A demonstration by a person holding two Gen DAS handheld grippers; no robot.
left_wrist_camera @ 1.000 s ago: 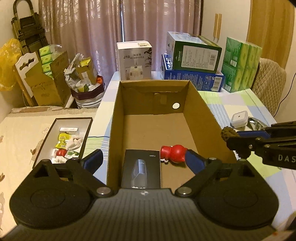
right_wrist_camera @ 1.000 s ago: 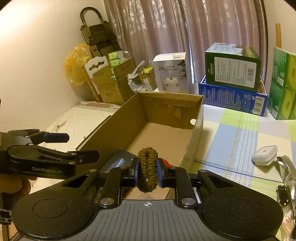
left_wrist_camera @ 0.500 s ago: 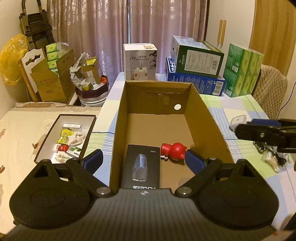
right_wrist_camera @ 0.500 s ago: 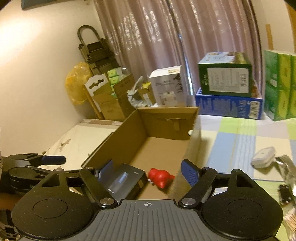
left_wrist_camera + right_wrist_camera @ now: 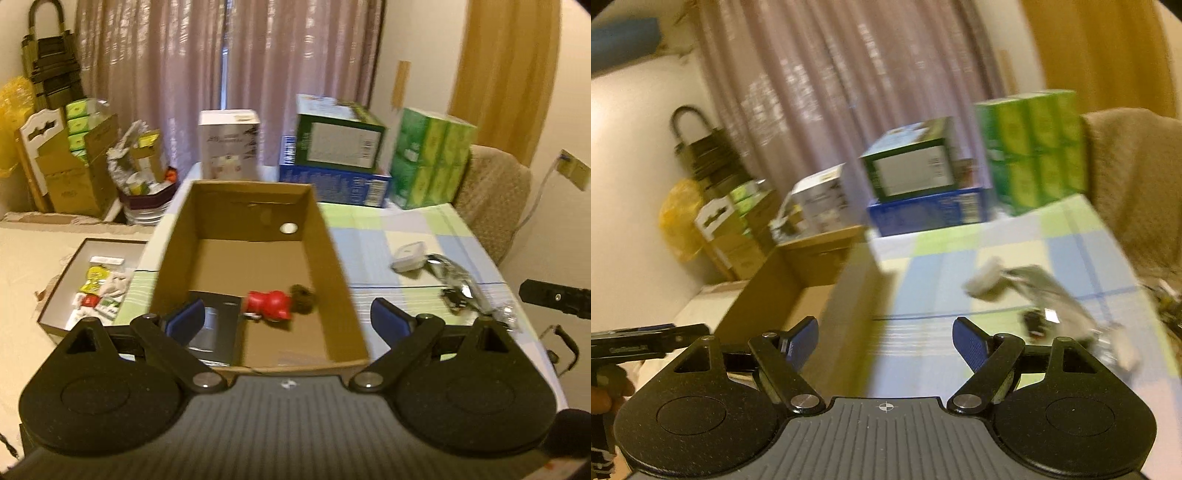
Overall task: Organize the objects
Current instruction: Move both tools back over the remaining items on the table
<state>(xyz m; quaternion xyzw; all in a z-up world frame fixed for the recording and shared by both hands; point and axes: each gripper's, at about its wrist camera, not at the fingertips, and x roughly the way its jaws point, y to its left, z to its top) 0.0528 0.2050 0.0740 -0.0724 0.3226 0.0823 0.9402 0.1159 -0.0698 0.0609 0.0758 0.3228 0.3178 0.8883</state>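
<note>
An open cardboard box (image 5: pixel 340 280) stands on the checked tablecloth. Inside it lie a black flat package (image 5: pixel 218 325), a red toy figure (image 5: pixel 269 304) and a brown braided coil (image 5: pixel 303 294) next to the toy. My left gripper (image 5: pixel 286 319) hovers open over the box's near end, nothing between its blue pads. My right gripper (image 5: pixel 884 341) is open and empty, out over the tablecloth to the right of the box (image 5: pixel 846 302); part of it shows at the right edge (image 5: pixel 554 297) in the left wrist view. A white small device (image 5: pixel 408 254) and a shiny plastic wrapper (image 5: pixel 454 277) lie on the cloth.
Green, blue and white cartons (image 5: pixel 340 147) line the table's far edge. A shallow tray of small packets (image 5: pixel 96 284) sits left of the box. A padded chair (image 5: pixel 495 199) stands at the right. The right wrist view is motion-blurred.
The right gripper opened, dropped the brown coil into the box beside the red toy, then swung right over the tablecloth. The left gripper pulled back and shifted right.
</note>
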